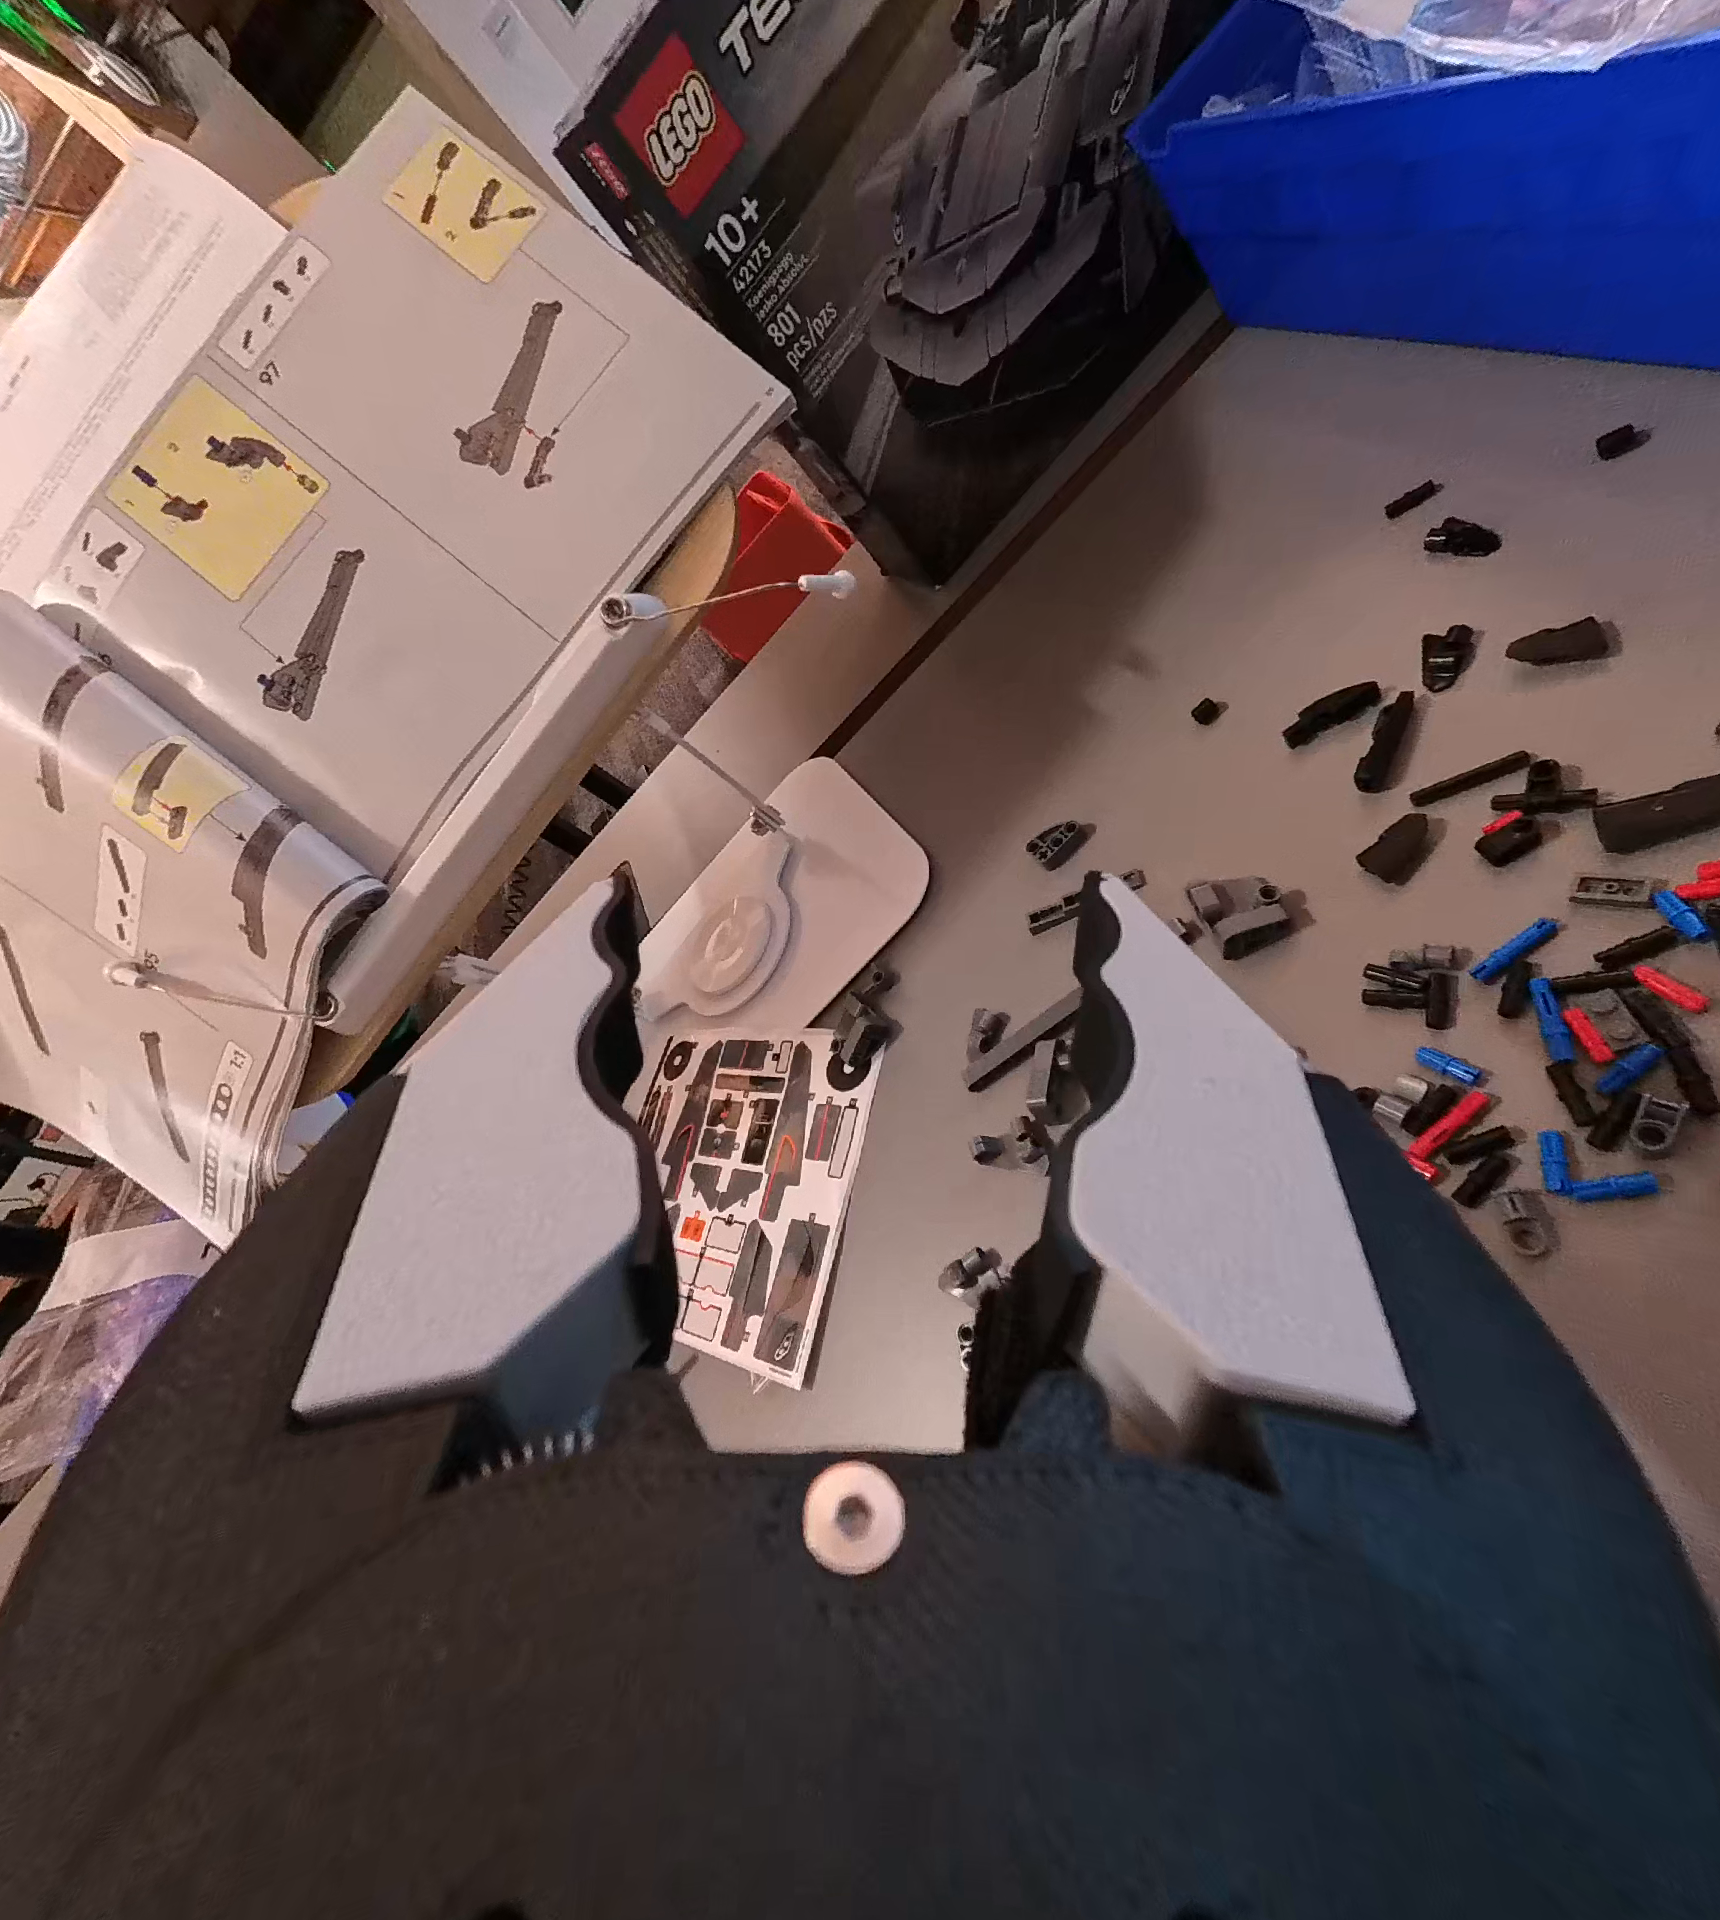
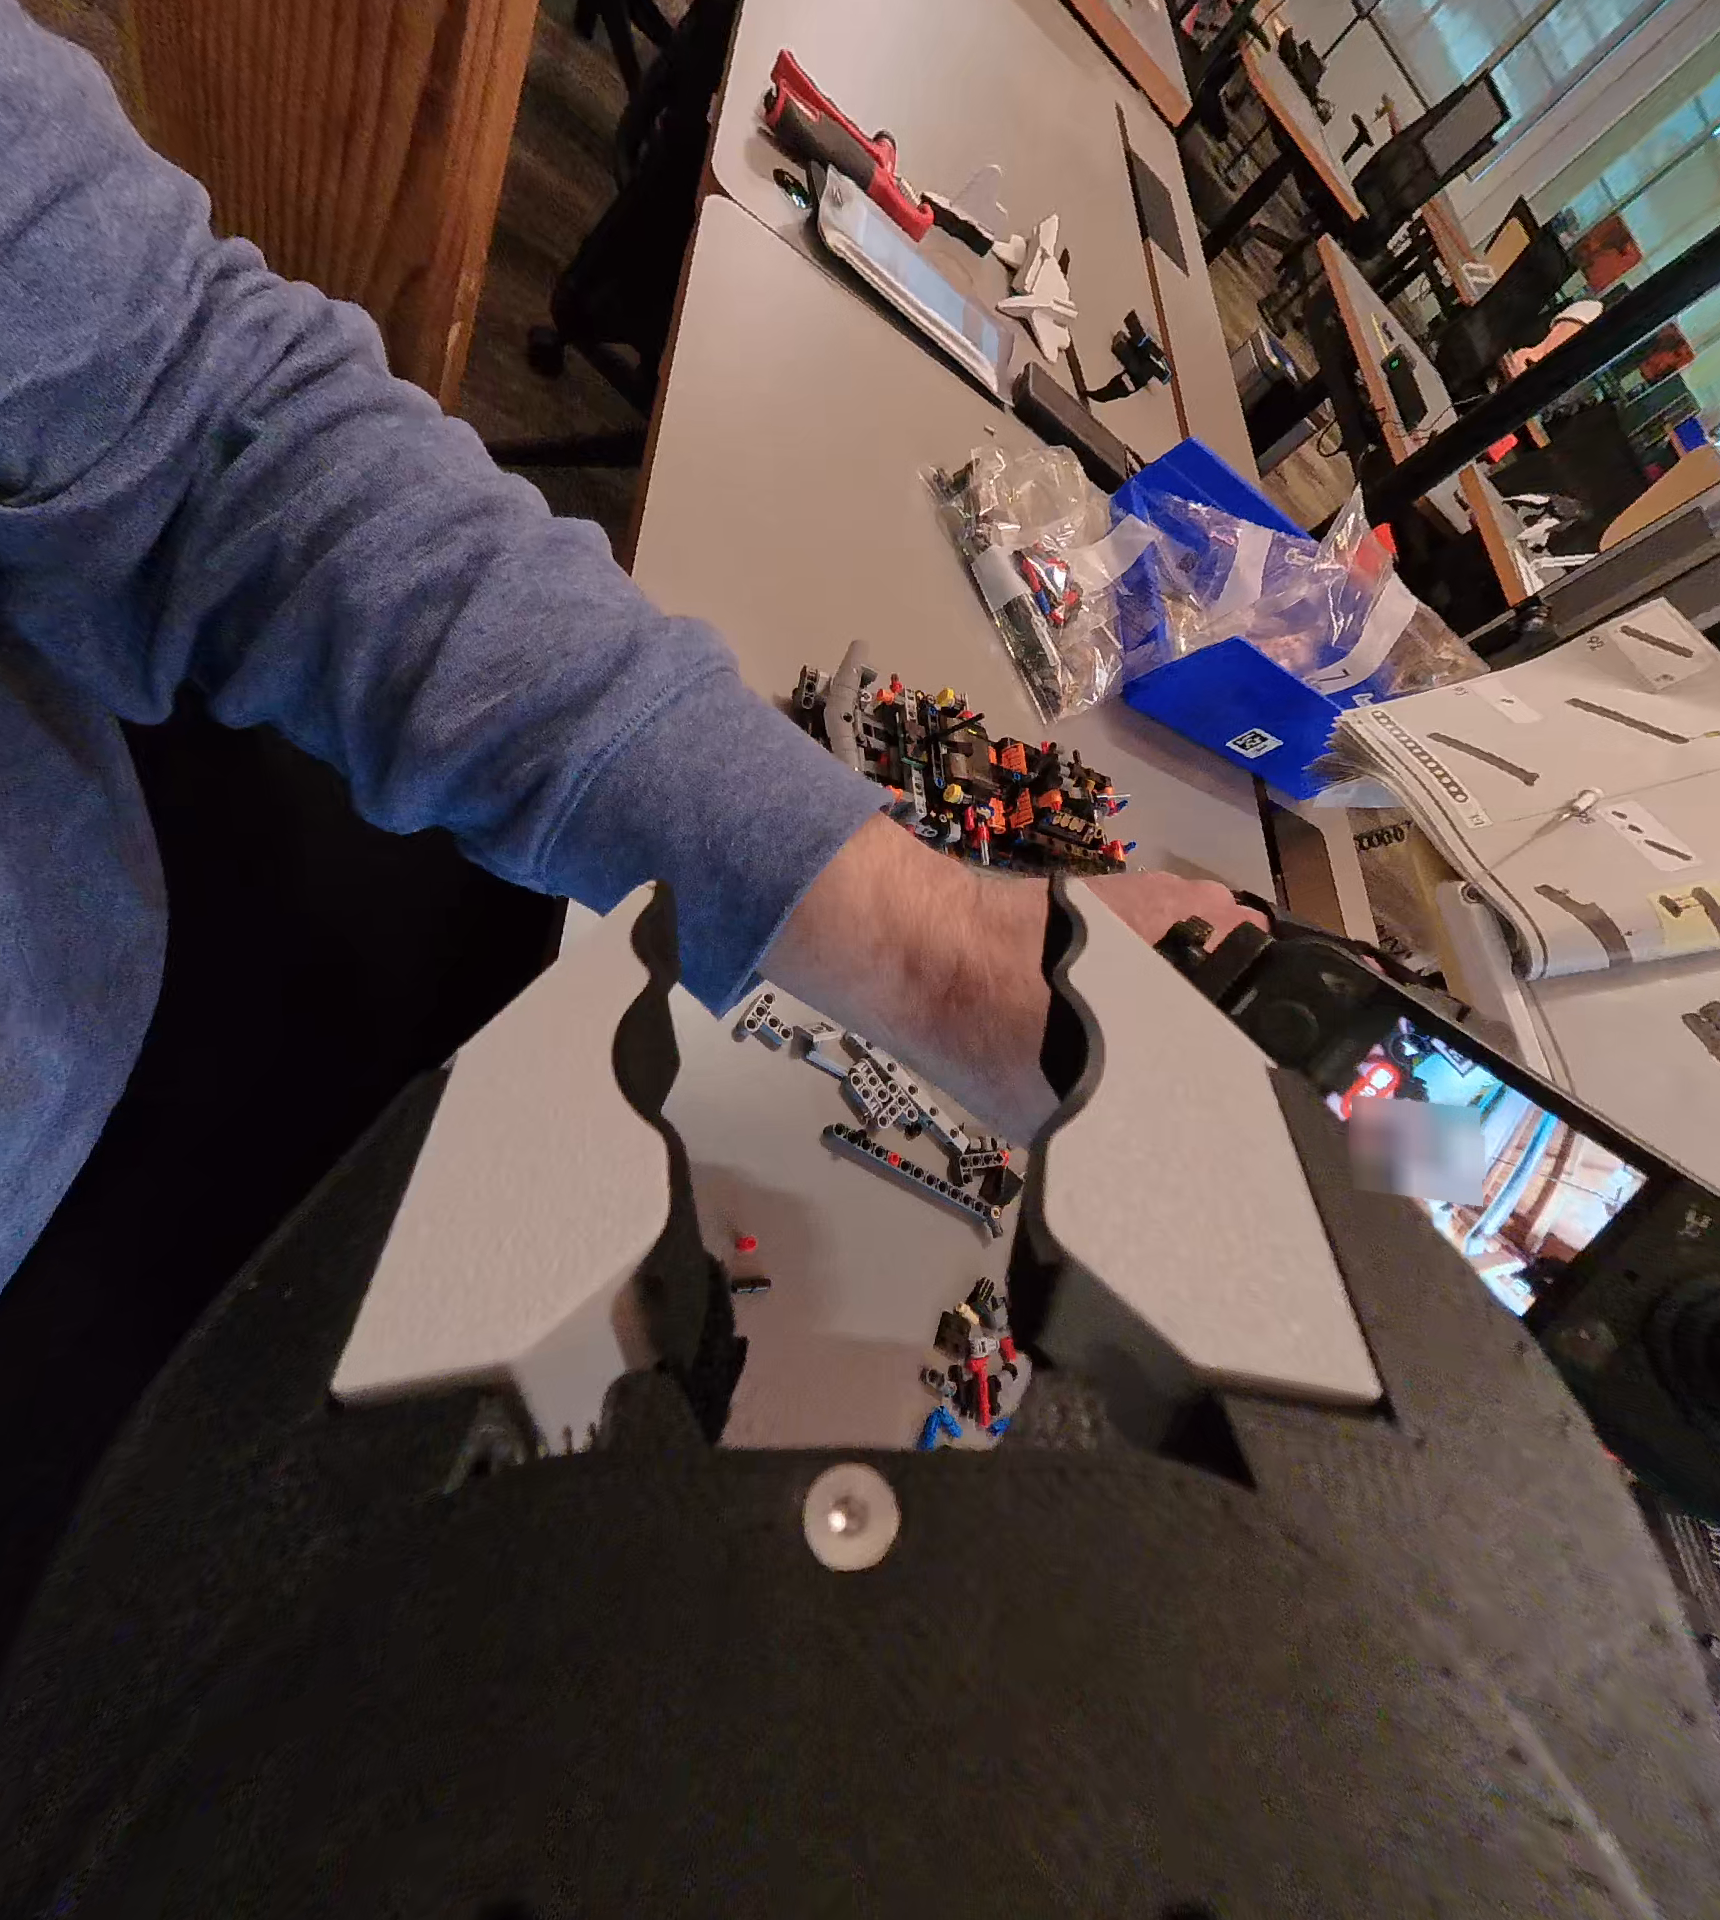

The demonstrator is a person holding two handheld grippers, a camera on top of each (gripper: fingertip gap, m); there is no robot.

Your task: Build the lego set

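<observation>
Left wrist view: my left tongs (image 1: 856,883) hang spread and empty over the table (image 1: 1199,540).
My right tongs (image 2: 856,894) are spread too; loose lego pieces (image 1: 1562,997) lie scattered, the half-built model (image 2: 960,769) farther off.

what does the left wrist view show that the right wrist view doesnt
Only the left wrist view: the sticker sheet between the open left gripper fingers, and the set's box. Only the right wrist view: the part-built model, a sleeved arm, and bags of parts, past the open right gripper. Both: the instruction booklet, blue bin and loose pieces.
</observation>
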